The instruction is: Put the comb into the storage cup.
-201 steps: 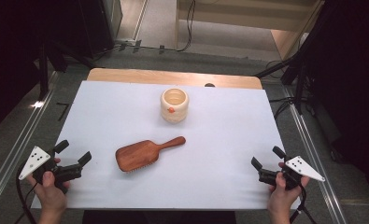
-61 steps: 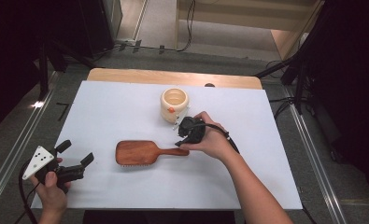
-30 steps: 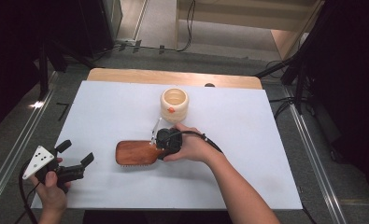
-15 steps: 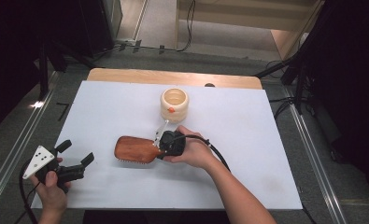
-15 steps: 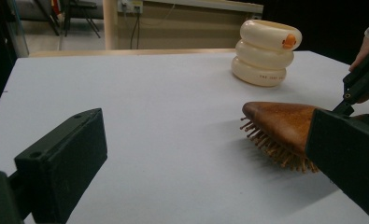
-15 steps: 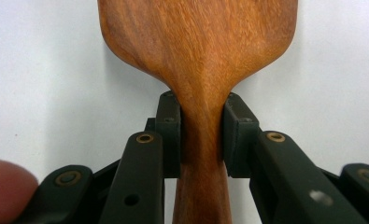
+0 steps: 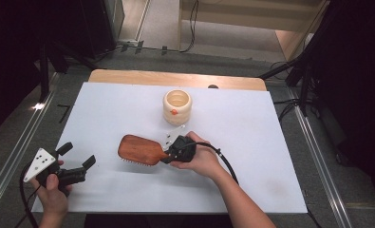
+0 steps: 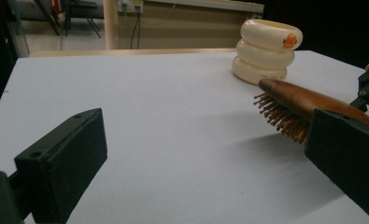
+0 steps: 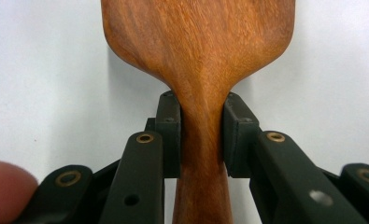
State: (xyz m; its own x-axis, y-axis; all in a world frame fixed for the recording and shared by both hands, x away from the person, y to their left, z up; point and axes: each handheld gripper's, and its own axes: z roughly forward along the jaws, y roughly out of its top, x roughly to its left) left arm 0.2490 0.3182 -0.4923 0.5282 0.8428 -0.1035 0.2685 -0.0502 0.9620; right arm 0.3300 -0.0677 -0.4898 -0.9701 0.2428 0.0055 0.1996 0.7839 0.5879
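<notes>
Right gripper view: right claw (image 9: 202,140) clamped on hairbrush (image 9: 198,51) neck, closed within the last second. Keep it level, lift toward cup (image 7: 177,105) at 12 o'clock. Left claw (image 7: 78,156) gapes, idle.

Two black jaws of the left tool (image 8: 205,172) stand wide apart at the lower corners of the frame, nothing between them. On the white tabletop (image 8: 149,107), a wooden hairbrush (image 8: 303,105) lifts its bristles at right; a cream ringed cup (image 8: 267,51) sits upper right, just beyond it.
</notes>
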